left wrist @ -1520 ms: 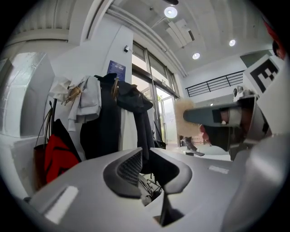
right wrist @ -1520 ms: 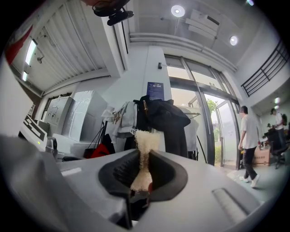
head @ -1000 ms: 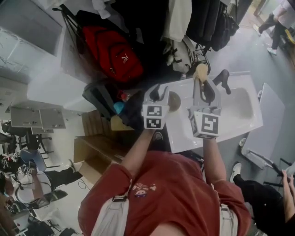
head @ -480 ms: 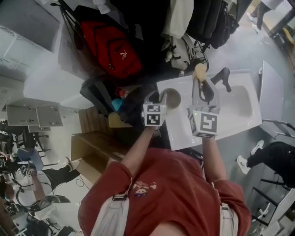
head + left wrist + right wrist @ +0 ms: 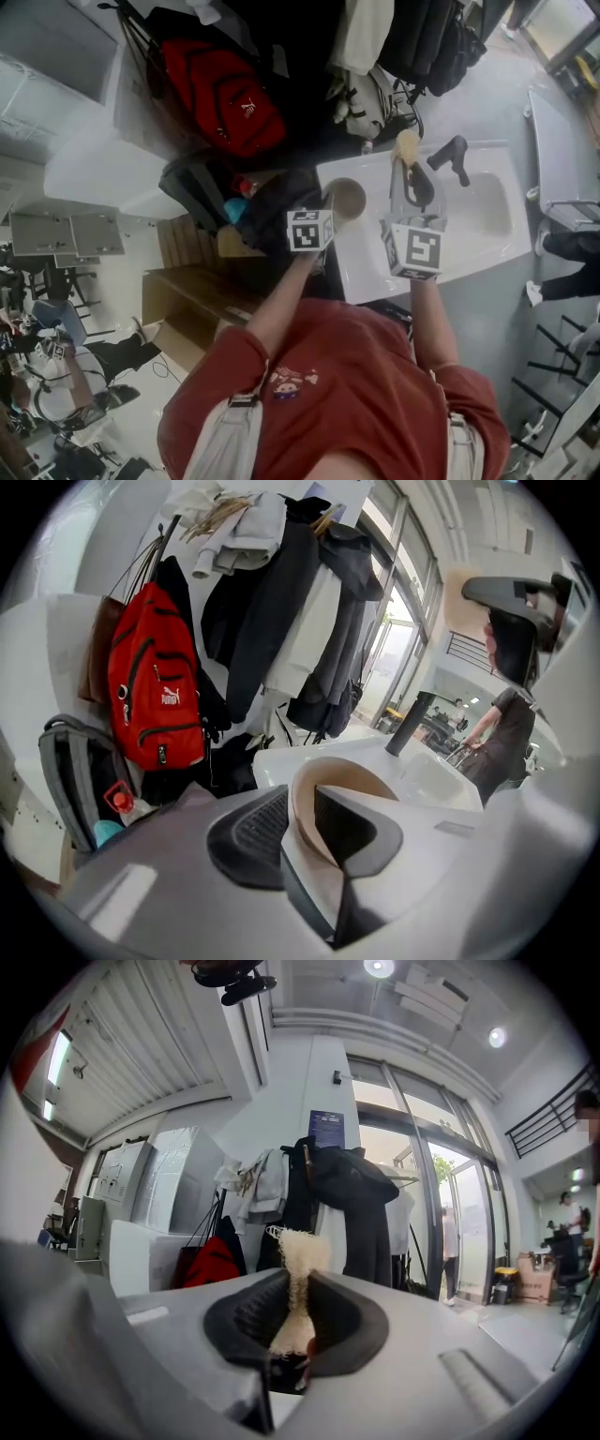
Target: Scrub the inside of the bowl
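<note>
Bowl (image 5: 348, 199) left of faucet (image 5: 449, 157)

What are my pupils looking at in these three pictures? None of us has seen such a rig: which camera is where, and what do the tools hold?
There is no robot here. A person in a red shirt holds a two-jaw gripper in each hand. The head view comes from a camera on the person's head, looking down at a white sink with a black tap. The other two cameras ride on the grippers and look along their jaws. The left gripper has just been closing its jaws on the rim of a tan bowl on the sink's flat edge. The right gripper is shut on a pale fibrous scrubber. Behind hang coats and a red backpack.
</note>
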